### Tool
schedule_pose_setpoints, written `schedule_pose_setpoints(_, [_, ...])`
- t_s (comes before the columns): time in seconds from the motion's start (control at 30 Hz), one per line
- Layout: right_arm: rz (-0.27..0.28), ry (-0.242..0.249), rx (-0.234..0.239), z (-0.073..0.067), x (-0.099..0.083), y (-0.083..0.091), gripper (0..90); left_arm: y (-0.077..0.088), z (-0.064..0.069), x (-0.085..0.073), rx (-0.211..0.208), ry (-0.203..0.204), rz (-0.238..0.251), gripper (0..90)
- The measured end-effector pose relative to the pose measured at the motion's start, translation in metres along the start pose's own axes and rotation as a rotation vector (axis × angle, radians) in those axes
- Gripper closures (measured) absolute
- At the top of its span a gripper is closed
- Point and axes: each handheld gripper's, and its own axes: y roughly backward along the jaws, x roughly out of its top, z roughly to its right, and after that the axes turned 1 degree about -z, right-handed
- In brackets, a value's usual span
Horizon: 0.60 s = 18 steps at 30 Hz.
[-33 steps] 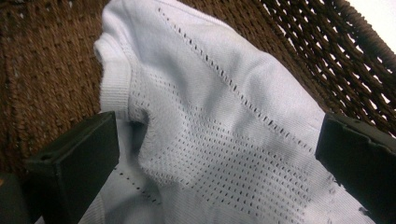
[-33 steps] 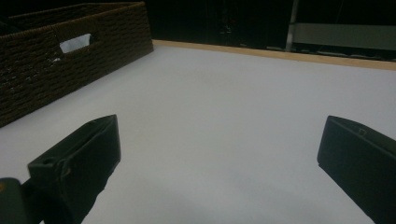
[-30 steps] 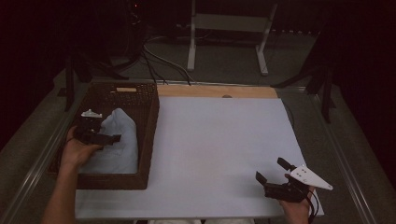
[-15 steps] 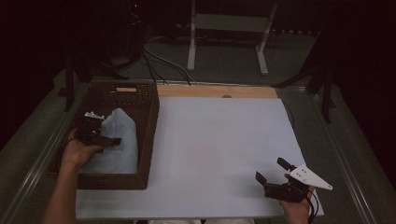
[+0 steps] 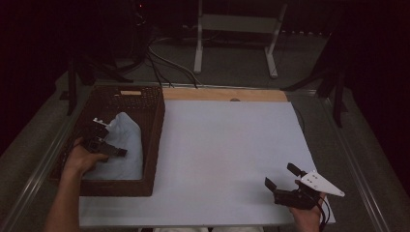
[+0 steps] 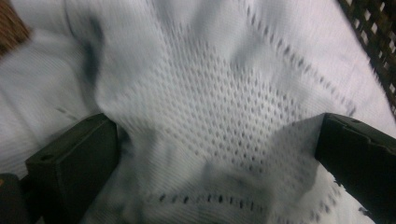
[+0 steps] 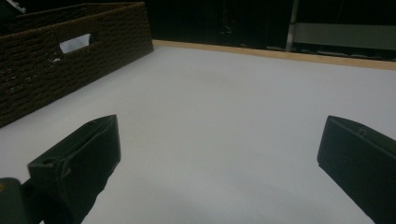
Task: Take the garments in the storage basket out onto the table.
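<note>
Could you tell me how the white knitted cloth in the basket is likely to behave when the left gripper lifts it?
The white cloth will probably be floppy: it lies rumpled and folded in the wicker basket. Its open-hole knit suggests it is light and should drape from one pinch. The holes might snag on the left gripper, whose jaws are open around a fold.

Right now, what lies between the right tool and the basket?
Bare white table in the high view. The right tool, open, faces the basket across it; the right gripper view shows the same.
</note>
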Motion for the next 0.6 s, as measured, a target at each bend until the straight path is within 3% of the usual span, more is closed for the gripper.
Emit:
schedule_pose_setpoints(0.17, [0.001, -0.001, -0.001, 0.000, 0.000, 0.000, 0.0, -0.003, 0.003, 0.001, 0.003, -0.012, -0.072, 1.4])
schedule_pose_setpoints(0.27, [0.003, -0.001, -0.003, 0.000, 0.000, 0.001, 0.0, -0.007, 0.004, 0.002, 0.001, 0.012, -0.112, 1.5])
schedule_pose_setpoints(0.37, [0.003, -0.001, -0.003, 0.000, 0.000, 0.001, 0.0, -0.010, 0.009, 0.005, 0.016, -0.016, -0.164, 6.7])
schedule_pose_setpoints(0.43, [0.003, -0.001, -0.004, 0.000, 0.000, 0.001, 0.0, -0.005, 0.009, 0.007, -0.001, -0.015, -0.151, 25.1])
schedule_pose_setpoints(0.47, [0.003, -0.003, -0.004, 0.001, 0.000, 0.001, 0.0, -0.003, 0.009, 0.007, -0.006, -0.014, -0.145, 39.0])
schedule_pose_setpoints(0.57, [0.003, -0.002, -0.004, 0.001, 0.000, 0.001, 0.0, 0.003, 0.007, 0.008, -0.041, 0.002, -0.116, 64.1])
schedule_pose_setpoints(0.6, [0.003, -0.002, -0.005, 0.000, 0.000, 0.001, 0.0, 0.005, 0.007, 0.008, -0.042, -0.005, -0.104, 68.8])
